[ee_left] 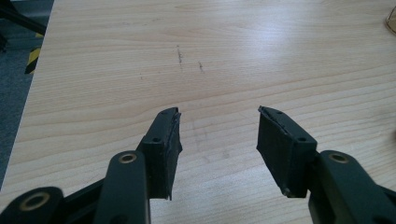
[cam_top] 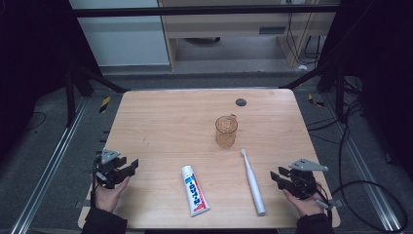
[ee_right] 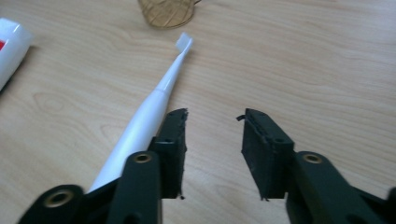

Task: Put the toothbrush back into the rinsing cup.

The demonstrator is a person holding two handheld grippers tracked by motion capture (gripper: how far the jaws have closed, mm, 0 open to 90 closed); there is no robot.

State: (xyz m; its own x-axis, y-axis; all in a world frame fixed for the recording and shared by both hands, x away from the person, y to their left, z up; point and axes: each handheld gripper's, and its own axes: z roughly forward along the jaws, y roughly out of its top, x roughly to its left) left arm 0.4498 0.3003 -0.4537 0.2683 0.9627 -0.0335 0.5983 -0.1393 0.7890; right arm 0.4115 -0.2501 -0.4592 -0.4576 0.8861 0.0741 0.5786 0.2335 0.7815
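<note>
A white electric toothbrush lies on the wooden table, its head pointing away from me. Left of it rests a white toothpaste tube with red and blue print. Beyond both stands a clear amber cup. My left gripper hovers open at the table's left front corner, nothing between its jaws. My right gripper is open at the right front, just right of the toothbrush handle, with bare wood between its jaws. The cup's base and the tube's end show at the top.
A small dark round disc sits near the table's far edge. Faint pencil marks cross the wood ahead of the left gripper. Cables trail on the floor right of the table, and black frame legs stand at both far corners.
</note>
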